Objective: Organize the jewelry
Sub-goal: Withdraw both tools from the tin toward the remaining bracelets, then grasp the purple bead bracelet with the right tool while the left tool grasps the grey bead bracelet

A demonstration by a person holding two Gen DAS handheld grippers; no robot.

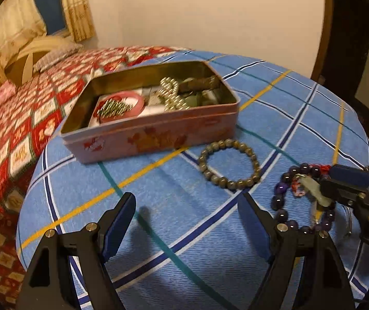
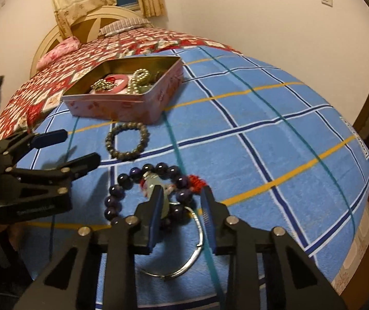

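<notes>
A pink open tin point(image 1: 158, 137) point(image 2: 122, 108) holds pearl beads, a pink bangle and other jewelry. A grey-green bead bracelet point(image 1: 229, 164) point(image 2: 127, 140) lies on the blue checked cloth in front of it. A purple bead bracelet point(image 1: 278, 201) point(image 2: 112, 201) with a pale jade pendant point(image 1: 313, 188) and red tassel lies to the right, beside a silver bangle point(image 2: 197, 253). My left gripper point(image 1: 187, 211) point(image 2: 81, 147) is open and empty, above the cloth. My right gripper point(image 2: 181, 196) point(image 1: 326, 178) is open, its fingers straddling the purple bracelet's near beads.
The blue checked cloth point(image 1: 300, 118) covers a bed end and drops off at right. A red patterned quilt point(image 1: 29, 118), pillows and headboard lie behind the tin. A dark door frame stands at right.
</notes>
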